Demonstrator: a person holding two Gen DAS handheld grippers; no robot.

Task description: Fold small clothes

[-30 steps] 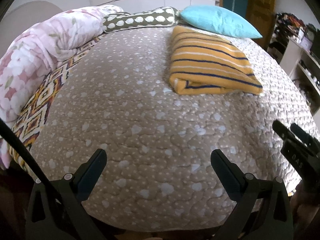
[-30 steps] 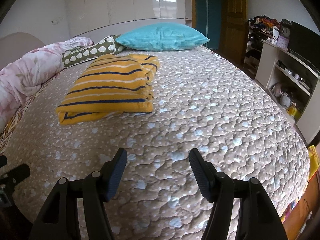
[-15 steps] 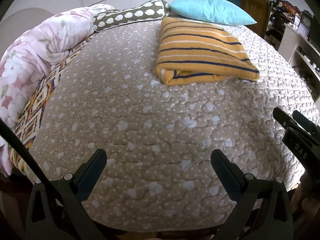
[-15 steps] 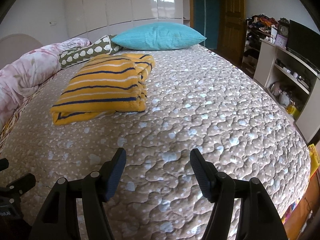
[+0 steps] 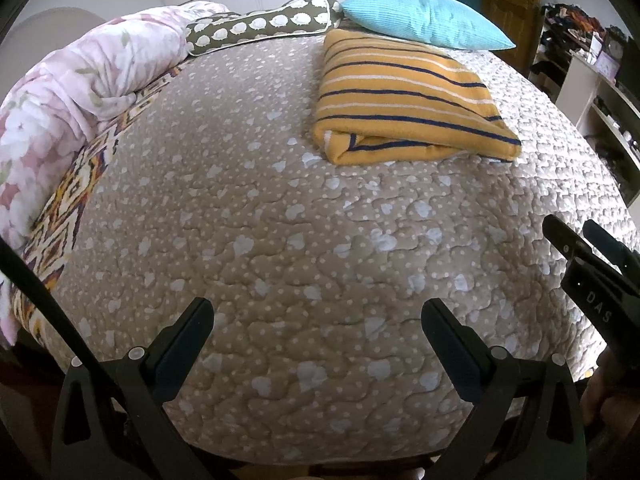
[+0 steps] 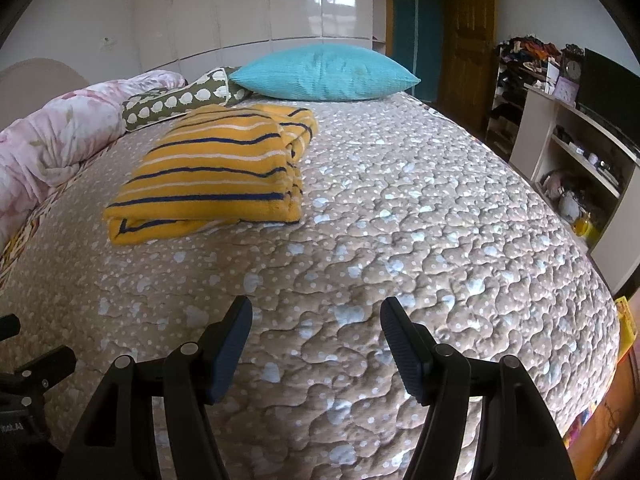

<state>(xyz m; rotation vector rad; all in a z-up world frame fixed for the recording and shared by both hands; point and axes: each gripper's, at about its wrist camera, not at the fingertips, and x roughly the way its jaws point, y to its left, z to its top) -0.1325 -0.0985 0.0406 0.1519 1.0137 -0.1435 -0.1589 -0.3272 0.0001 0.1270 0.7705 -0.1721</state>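
The striped yellow sweater (image 6: 216, 172) lay folded on the bedspread (image 6: 400, 220), just in front of the blue pillow (image 6: 324, 74) and near the spotted bolster (image 6: 180, 100). The left gripper (image 5: 318, 324) hung well short of the sweater, jaws apart and empty. The right gripper (image 6: 316, 322) did likewise, jaws wide with nothing between. A pink quilt (image 5: 76, 92) lay left of the sweater.

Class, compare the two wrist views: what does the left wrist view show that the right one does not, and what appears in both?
Left wrist view only: the patterned blanket edge under the pink floral duvet.

Right wrist view only: the glossy wardrobe doors, a clock and a dark screen.

Both: the folded yellow striped garment, turquoise pillow, quilted bedspread, and open, empty left gripper and right gripper.
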